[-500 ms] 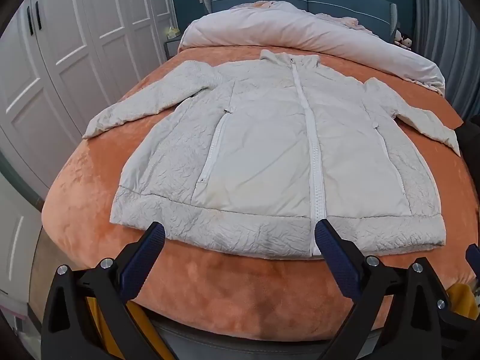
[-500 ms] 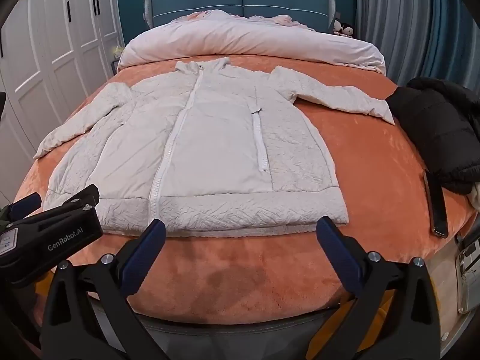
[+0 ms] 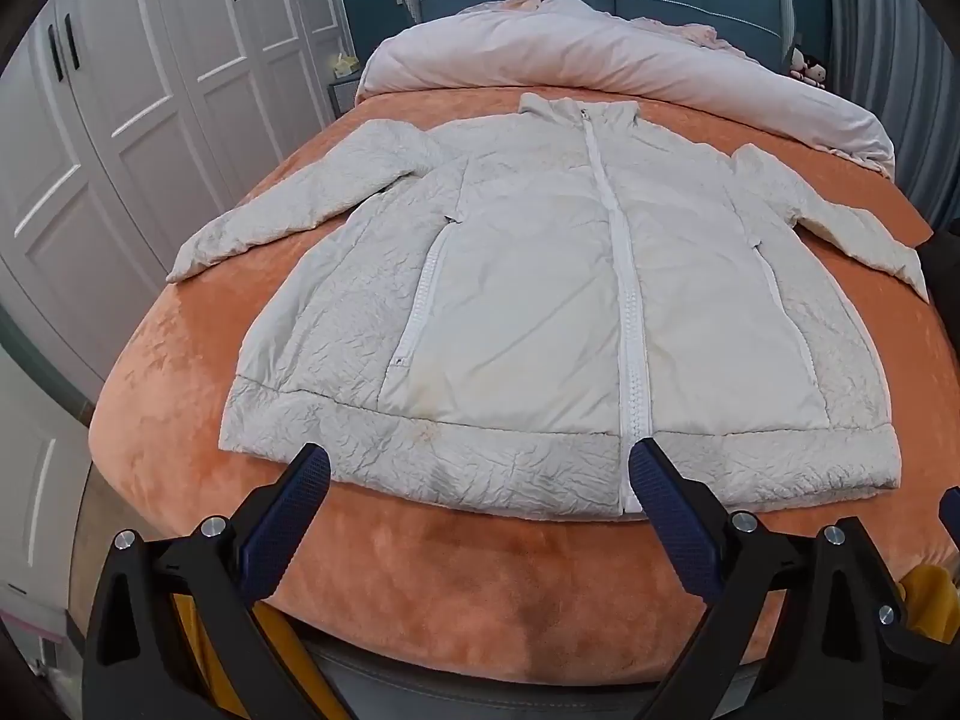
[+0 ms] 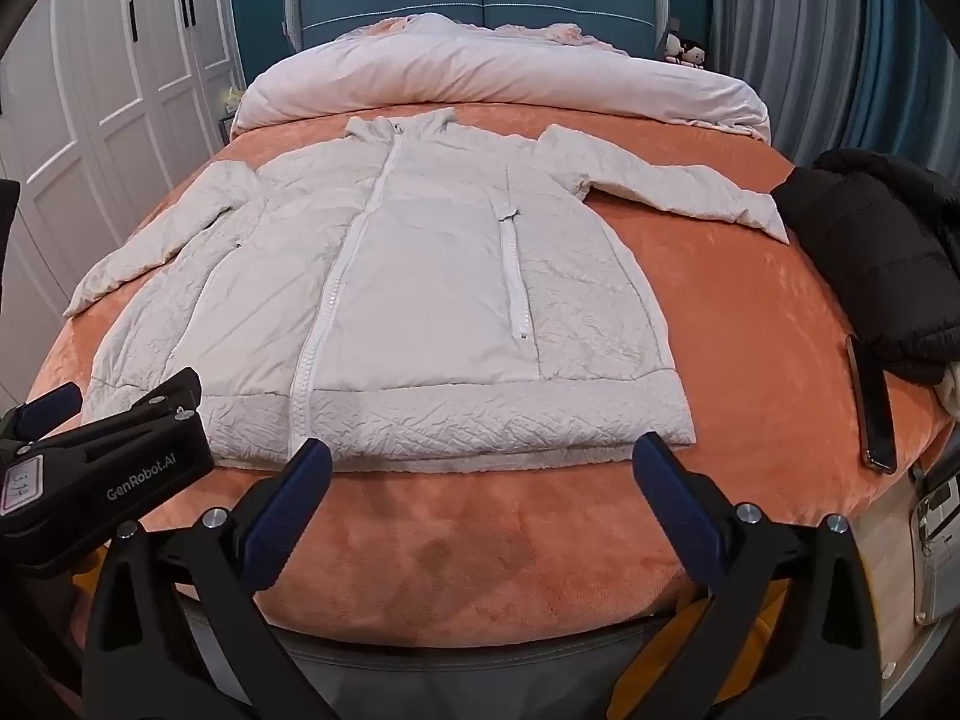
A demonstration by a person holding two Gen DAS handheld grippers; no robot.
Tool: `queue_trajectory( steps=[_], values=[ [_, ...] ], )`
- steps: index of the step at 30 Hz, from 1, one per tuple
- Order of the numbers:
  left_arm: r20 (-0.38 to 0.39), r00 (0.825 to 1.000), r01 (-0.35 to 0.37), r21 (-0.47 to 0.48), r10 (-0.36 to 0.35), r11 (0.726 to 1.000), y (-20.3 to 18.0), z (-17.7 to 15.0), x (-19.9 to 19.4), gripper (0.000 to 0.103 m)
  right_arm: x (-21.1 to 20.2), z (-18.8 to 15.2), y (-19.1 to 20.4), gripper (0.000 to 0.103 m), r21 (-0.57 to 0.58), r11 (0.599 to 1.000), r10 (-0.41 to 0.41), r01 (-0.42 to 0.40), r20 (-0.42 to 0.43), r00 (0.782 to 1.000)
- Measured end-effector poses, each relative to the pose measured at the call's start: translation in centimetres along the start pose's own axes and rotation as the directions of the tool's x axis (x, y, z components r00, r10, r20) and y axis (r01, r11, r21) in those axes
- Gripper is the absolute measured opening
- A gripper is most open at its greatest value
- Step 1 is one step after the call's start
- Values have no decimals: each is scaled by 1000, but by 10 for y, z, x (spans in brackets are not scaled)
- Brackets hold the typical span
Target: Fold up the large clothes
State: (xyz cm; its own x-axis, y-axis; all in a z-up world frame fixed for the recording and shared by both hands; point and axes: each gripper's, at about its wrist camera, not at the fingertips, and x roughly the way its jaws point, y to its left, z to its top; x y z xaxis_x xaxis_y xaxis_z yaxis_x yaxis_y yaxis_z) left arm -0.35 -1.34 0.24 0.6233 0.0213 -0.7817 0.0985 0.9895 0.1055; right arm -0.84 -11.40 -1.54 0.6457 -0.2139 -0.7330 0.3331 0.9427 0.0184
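Both my left gripper [image 3: 479, 474] and right gripper [image 4: 480, 468] hover, jaws wide and empty; the puffy white jacket [image 3: 564, 312] looks soft, light, slippery, so I'd pinch its sleeve cuffs.

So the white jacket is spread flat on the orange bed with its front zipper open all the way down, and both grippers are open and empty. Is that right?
Not quite: the front zipper is closed from collar to hem, as the left wrist view shows. Otherwise yes: the white jacket lies flat on the orange bed, and the left gripper and right gripper are open and empty.
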Motion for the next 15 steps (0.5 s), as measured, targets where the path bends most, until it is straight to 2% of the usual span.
queue_trajectory(
  steps=[15],
  values=[
    [0, 1000, -2, 9, 2, 1000, 1, 4, 8, 96, 4, 1, -2, 98, 13, 1000, 3, -3, -9, 1000]
  ],
)
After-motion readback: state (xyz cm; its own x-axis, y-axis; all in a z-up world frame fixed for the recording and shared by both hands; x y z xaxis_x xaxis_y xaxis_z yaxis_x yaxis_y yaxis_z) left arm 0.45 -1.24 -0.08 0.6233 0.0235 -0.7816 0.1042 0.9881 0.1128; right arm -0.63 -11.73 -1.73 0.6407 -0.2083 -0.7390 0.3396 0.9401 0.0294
